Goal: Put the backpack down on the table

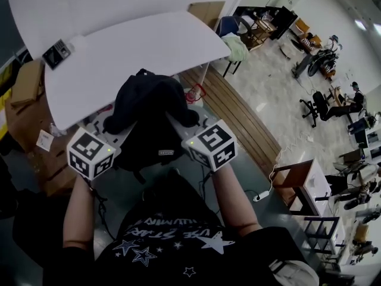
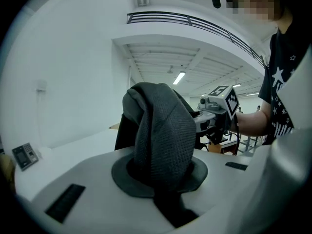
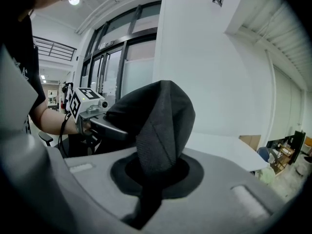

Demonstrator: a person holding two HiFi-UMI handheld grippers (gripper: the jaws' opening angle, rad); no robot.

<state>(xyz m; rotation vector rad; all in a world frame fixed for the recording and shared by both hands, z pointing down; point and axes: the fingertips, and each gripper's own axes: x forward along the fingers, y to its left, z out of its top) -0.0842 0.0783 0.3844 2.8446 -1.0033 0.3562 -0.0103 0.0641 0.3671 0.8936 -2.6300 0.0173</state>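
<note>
In the head view a black backpack [image 1: 149, 115] hangs between my two grippers, in front of the near edge of the white table [image 1: 119, 58]. The left gripper [image 1: 116, 127] is shut on a dark mesh shoulder strap [image 2: 161, 140], which rises out of its jaws in the left gripper view. My right gripper [image 1: 178, 124] is shut on the other black strap [image 3: 161, 126]. Each gripper view shows the other gripper across the bag: the right gripper [image 2: 214, 112] and the left gripper [image 3: 90, 112]. The bag's lower part hangs below the table top and partly hides the floor.
A small grey device [image 1: 56, 53] lies at the table's far left corner. Cardboard boxes [image 1: 27, 82] stand to the left. On the right are wooden floor boards [image 1: 229, 109], a chair with green cloth [image 1: 236, 46], a power strip [image 1: 261, 195] and a wooden stool [image 1: 297, 180].
</note>
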